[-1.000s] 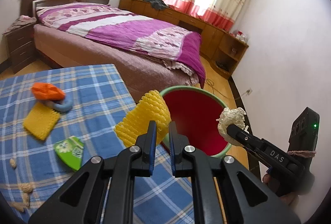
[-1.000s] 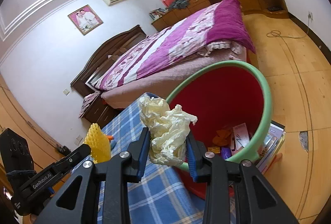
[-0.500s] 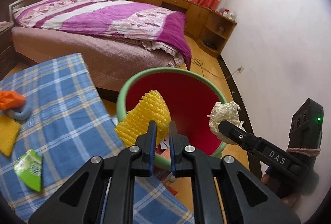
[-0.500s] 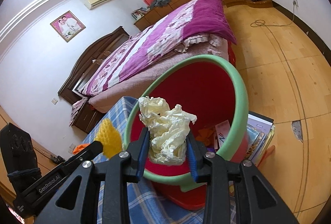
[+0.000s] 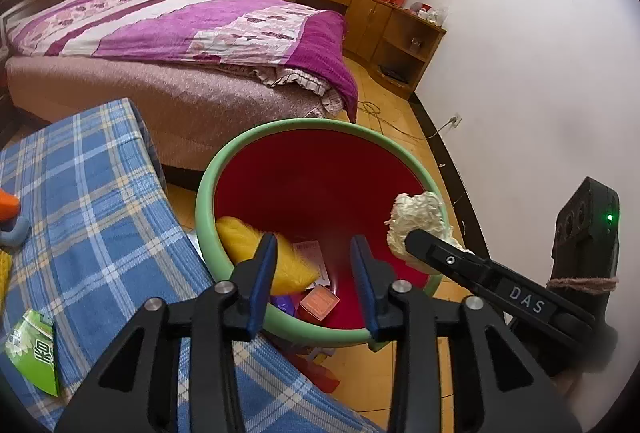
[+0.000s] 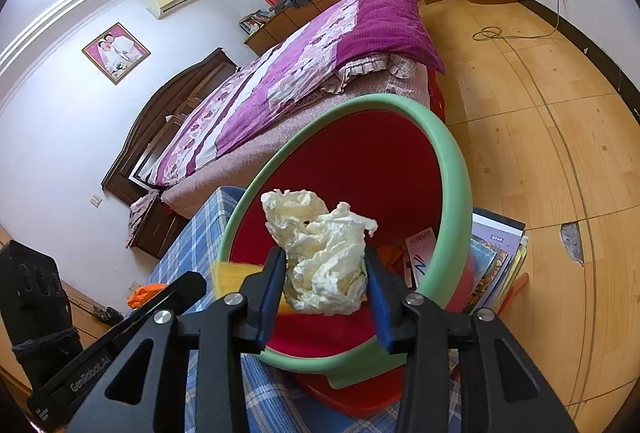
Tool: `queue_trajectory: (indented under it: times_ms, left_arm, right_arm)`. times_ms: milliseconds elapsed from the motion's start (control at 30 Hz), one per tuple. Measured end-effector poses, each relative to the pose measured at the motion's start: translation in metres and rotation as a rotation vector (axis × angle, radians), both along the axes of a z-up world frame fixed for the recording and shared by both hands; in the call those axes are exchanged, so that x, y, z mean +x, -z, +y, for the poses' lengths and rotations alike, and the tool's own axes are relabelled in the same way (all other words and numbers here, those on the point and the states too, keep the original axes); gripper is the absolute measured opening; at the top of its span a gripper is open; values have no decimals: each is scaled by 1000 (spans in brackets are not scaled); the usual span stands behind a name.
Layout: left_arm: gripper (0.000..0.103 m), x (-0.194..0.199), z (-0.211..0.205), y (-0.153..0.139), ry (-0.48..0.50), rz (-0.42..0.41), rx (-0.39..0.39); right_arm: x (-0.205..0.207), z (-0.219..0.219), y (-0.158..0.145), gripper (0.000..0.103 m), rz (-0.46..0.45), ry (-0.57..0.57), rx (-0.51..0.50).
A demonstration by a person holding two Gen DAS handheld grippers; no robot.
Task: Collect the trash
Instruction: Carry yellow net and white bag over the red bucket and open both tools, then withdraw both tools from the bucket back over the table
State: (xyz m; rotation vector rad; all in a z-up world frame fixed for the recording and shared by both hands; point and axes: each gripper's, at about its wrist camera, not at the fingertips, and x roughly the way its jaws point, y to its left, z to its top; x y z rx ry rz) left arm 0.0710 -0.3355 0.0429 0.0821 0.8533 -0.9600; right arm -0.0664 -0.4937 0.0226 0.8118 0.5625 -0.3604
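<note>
A red bin with a green rim [image 5: 204, 201] stands on the floor beside the table. My left gripper [image 5: 314, 273] hangs over its near edge, jaws opening, with nothing between them. The yellow foam net [image 5: 256, 249] is blurred just below the left finger, inside the bin. My right gripper [image 6: 324, 285] is also over the bin [image 6: 456, 169]. Its jaws are opening, and a crumpled cream paper [image 6: 324, 265] still sits between the pads, touching both. The left wrist view shows that paper [image 5: 420, 221] at the right gripper's tip above the bin's right rim.
The blue plaid tablecloth [image 5: 100, 213] carries a green packet [image 5: 34, 353] and an orange item [image 5: 8, 205] at its left edge. Several wrappers and small boxes [image 5: 320, 301] lie in the bin. Books [image 6: 496, 257] are stacked beside it. A bed [image 5: 180, 33] stands behind.
Both grippers moved from over the table edge to above the bin. The left jaws opened and the yellow foam net dropped into the bin. The right jaws widened slightly around the paper.
</note>
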Motion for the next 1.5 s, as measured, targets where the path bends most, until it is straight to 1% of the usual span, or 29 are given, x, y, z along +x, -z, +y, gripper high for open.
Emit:
queue_trajectory:
  times_ms: [100, 233, 500, 600, 633, 733, 833, 1133, 1233, 1300, 1500]
  left_arm:
    - [39, -1, 1, -2, -2, -17, 13]
    - [40, 0, 8, -2, -24, -8, 14]
    - [44, 6, 29, -2, -97, 6, 29]
    - [44, 7, 38, -3, -120, 1, 33]
    - [45, 7, 41, -3, -128, -2, 35]
    - [54, 6, 50, -5, -148, -12, 40]
    - [54, 6, 61, -8, -175, -21, 39]
    - [55, 5, 95, -16, -259, -56, 52]
    - [58, 7, 108, -17, -293, -55, 53]
    - [58, 9, 118, -17, -316, -52, 56]
    - [58, 13, 147, -18, -382, -44, 50]
  right_arm:
    - [0, 1, 0, 48, 2, -1, -2]
    - [0, 1, 0, 53, 2, -3, 0]
    - [-2, 7, -1, 63, -1, -15, -5]
    - [-3, 10, -3, 68, -1, -13, -7]
    - [-4, 11, -3, 70, -2, -12, -7]
    - [-4, 14, -5, 75, -1, -12, -7]
    - [-3, 15, -6, 76, -1, -14, -6]
    - [2, 38, -15, 91, 20, -29, -34]
    - [5, 47, -18, 92, 27, -40, -50]
    - [7, 55, -21, 95, 30, -47, -60]
    - [11, 74, -27, 98, 30, -72, -84]
